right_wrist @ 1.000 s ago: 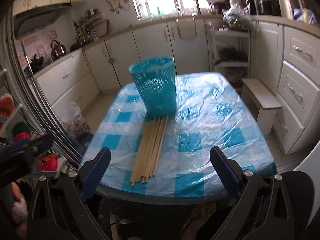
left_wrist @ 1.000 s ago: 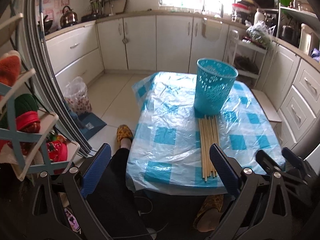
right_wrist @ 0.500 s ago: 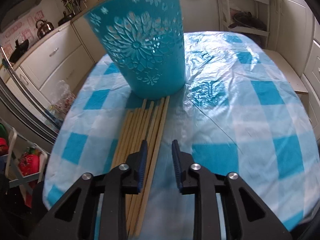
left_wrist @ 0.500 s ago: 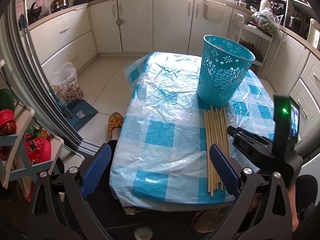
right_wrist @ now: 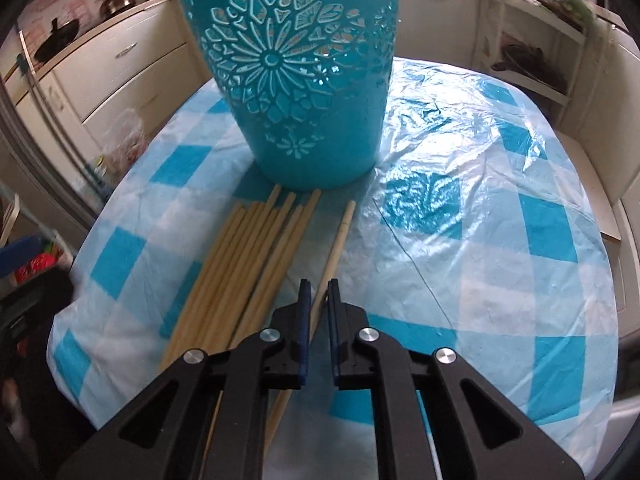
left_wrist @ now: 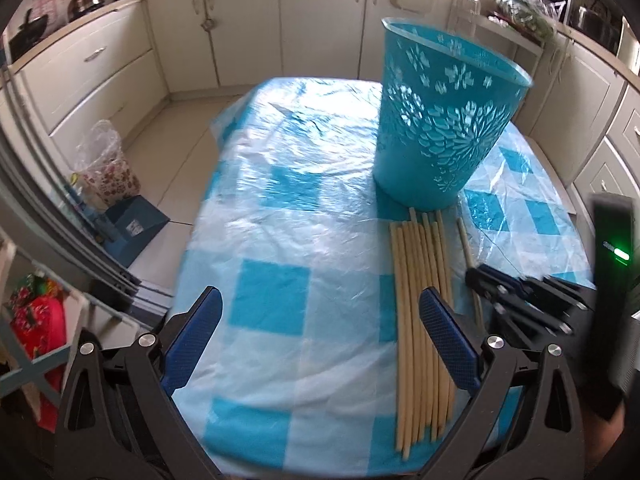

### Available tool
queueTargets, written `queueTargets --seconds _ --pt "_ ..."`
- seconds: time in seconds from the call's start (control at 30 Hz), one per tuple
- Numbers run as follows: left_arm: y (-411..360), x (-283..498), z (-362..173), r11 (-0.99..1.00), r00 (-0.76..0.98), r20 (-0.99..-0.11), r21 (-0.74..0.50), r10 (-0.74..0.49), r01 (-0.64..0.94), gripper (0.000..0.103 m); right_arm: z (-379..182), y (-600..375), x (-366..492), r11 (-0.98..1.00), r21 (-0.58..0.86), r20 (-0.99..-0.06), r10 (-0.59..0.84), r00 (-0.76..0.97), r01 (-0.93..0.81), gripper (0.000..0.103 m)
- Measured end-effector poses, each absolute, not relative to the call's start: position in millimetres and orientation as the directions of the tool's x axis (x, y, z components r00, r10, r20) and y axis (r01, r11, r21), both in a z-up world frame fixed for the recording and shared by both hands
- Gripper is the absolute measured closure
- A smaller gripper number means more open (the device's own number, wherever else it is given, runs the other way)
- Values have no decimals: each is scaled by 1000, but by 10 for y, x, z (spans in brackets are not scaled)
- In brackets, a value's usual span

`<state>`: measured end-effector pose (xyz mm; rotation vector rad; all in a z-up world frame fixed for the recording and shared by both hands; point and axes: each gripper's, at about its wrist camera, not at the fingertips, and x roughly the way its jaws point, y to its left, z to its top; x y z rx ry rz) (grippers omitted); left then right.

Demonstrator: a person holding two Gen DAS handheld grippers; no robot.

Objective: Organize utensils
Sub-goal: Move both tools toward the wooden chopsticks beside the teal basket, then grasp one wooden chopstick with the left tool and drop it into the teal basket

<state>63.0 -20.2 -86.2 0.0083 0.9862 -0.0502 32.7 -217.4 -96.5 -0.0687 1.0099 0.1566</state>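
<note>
A bundle of several wooden chopsticks (left_wrist: 412, 264) (right_wrist: 240, 264) lies on the table (left_wrist: 280, 200) (right_wrist: 500, 220), which wears a blue-and-white checked plastic cloth. The sticks point at the foot of an upright teal cut-out basket (left_wrist: 440, 120) (right_wrist: 304, 80). One chopstick (left_wrist: 466, 244) (right_wrist: 338, 240) lies apart on the bundle's right. My right gripper (right_wrist: 316, 284) (left_wrist: 480, 276) is closing on its near part, the stick pinched between the pads. My left gripper (left_wrist: 320, 300) hovers open over the cloth, its right finger above the bundle, nothing between its fingers.
White cabinets ring the room. Left of the table, a floral bag (left_wrist: 108, 168) and a blue dustpan (left_wrist: 132, 228) sit on the floor. A rack with red items (left_wrist: 36, 316) stands at the near left. An open shelf unit (right_wrist: 532, 60) is behind the table.
Both grippers dropped toward the table and nearer the basket. The right jaws went from wide open to shut around one chopstick, which now lies apart from the bundle.
</note>
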Motion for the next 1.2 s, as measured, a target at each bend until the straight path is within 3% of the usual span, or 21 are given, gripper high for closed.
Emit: queueTargets --seconds 0.23,0.7,0.8,0.87,0.9,0.93,1.1,1.2 --pt "-432 1015 -1220 998 492 -870 2 -31 68 22 -1027 -2261 294 980 128 -825 192 531 -155 94" --pt "-591 1131 -1366 994 469 -883 43 -9 101 32 -1052 -2298 268 965 208 -805 261 534 -157 94" --pt "-598 1141 -1353 993 474 -880 33 -25 113 44 -1046 -2299 281 969 190 -806 247 539 -160 94" --pt "-634 1129 -1329 990 481 -876 24 -46 137 68 -1051 -2293 285 969 186 -804 244 542 -160 94" --pt "-662 1118 -1319 987 476 -877 11 -69 163 89 -1049 -2299 292 969 189 -804 246 542 -158 94" --pt "-697 1105 -1315 982 469 -880 8 -82 188 98 -1054 -2302 289 969 193 -803 248 543 -157 94" --pt "-634 986 -1166 972 449 -880 -55 -156 230 98 -1058 -2363 305 963 229 -799 270 537 -144 94" --pt "-405 873 -714 969 513 -828 -139 -226 204 98 -1057 -2392 295 959 247 -798 281 533 -135 94"
